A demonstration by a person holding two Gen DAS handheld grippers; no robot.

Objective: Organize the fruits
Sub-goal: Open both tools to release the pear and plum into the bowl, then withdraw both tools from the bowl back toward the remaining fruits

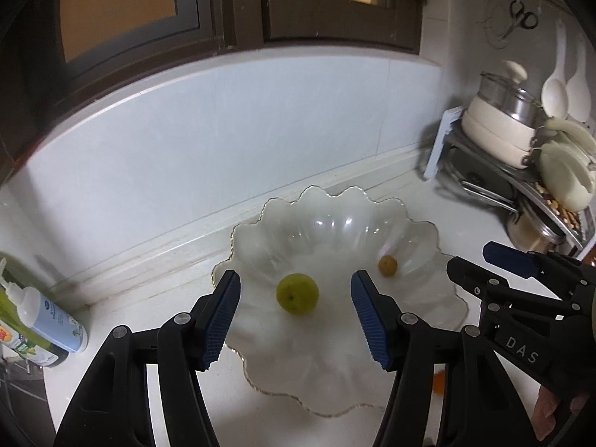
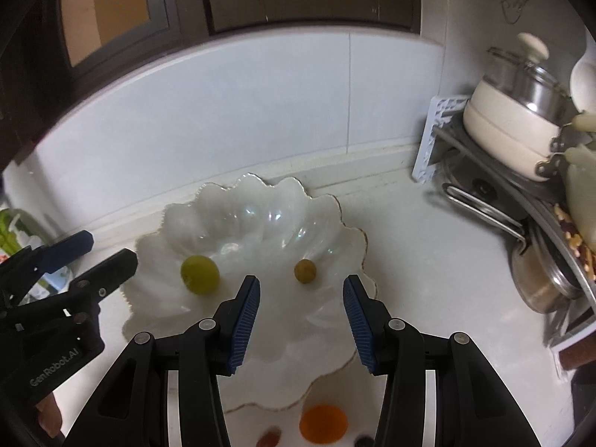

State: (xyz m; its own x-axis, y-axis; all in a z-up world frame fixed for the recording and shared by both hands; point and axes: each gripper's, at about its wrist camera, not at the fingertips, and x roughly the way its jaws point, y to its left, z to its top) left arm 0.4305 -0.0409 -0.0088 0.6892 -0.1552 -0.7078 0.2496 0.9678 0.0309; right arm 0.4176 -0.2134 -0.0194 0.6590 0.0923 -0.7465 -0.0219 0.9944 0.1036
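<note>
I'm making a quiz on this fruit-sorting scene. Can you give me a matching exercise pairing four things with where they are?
Things:
1. green fruit
2. orange fruit
3. cream pot
4. bottle

Places:
A. on the counter, outside the near rim of the glass bowl
B. on the rack in the right corner
C. inside the glass bowl, left of the small brown fruit
D. lying at the left edge of the counter

Pairs: 1-C, 2-A, 3-B, 4-D
</note>
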